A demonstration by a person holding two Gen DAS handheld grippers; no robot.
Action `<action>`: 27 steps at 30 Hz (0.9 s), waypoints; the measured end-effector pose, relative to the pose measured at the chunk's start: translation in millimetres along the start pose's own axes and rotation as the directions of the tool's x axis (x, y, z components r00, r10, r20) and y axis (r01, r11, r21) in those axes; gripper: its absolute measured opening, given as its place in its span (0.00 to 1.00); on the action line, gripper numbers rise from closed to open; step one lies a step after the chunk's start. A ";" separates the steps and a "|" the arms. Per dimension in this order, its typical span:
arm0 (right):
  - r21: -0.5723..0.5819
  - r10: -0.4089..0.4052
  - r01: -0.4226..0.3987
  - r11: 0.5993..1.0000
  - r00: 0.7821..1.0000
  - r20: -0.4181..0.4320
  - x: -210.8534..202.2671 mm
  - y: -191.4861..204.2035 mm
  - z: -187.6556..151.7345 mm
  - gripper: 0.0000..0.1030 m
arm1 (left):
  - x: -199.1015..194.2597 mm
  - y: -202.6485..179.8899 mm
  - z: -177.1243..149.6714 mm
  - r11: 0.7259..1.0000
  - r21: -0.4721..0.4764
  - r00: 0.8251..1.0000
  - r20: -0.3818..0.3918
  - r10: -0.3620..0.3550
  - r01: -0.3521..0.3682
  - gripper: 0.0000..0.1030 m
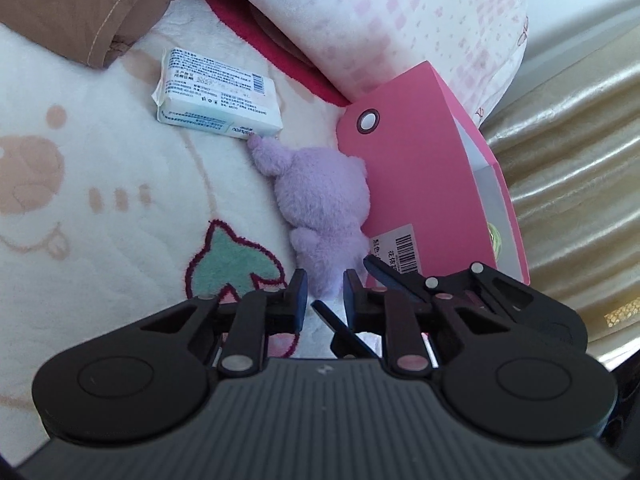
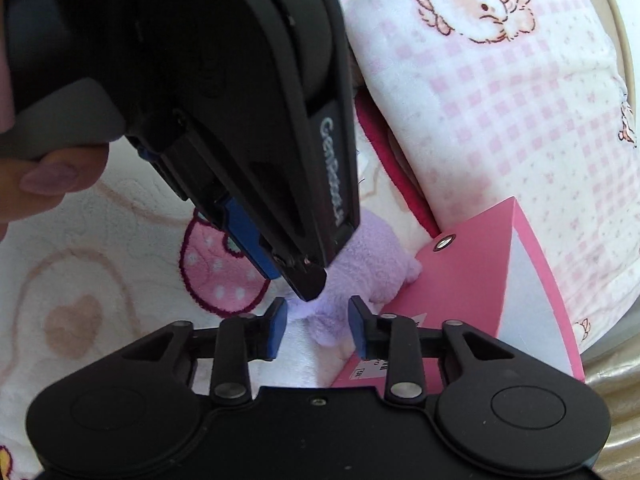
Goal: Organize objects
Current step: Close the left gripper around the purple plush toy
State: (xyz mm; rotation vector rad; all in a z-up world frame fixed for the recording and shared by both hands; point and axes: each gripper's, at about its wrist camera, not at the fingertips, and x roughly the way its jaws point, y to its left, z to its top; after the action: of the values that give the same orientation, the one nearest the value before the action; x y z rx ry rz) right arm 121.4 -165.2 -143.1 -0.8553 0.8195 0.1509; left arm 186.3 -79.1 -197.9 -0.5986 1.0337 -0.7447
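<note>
Both grippers, left (image 1: 324,296) and right (image 2: 316,326), part-open, empty, straddling fuzzy lilac plush toy (image 1: 320,200); collision risk from crowding.

One purple plush toy (image 1: 324,200), one pink box (image 1: 432,184), one tissue pack (image 1: 216,92), one pillow (image 1: 400,20), two grippers
</note>
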 end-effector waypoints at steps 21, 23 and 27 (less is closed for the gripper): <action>0.093 0.088 -0.098 0.991 0.990 0.109 -8.5 -19.9 -18.1 0.30 | -19.8 -15.0 -11.8 0.999 0.023 0.999 0.013 0.034 -0.034 0.10; 0.115 0.121 -0.135 0.984 0.985 0.122 -15.9 -17.9 -18.1 0.30 | -32.3 -13.7 -19.3 0.999 0.009 0.999 0.009 0.052 -0.052 0.10; 0.104 0.184 -0.200 0.974 0.971 0.153 -30.7 -3.7 -19.0 0.29 | -58.7 -8.3 -34.5 0.995 -0.028 0.995 -0.007 0.099 -0.099 0.10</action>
State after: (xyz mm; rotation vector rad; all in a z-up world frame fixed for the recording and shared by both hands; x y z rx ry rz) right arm 90.7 -175.4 -126.7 -0.6446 0.7679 0.3279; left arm 134.2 -41.4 -173.9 -0.5657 1.0733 -0.6462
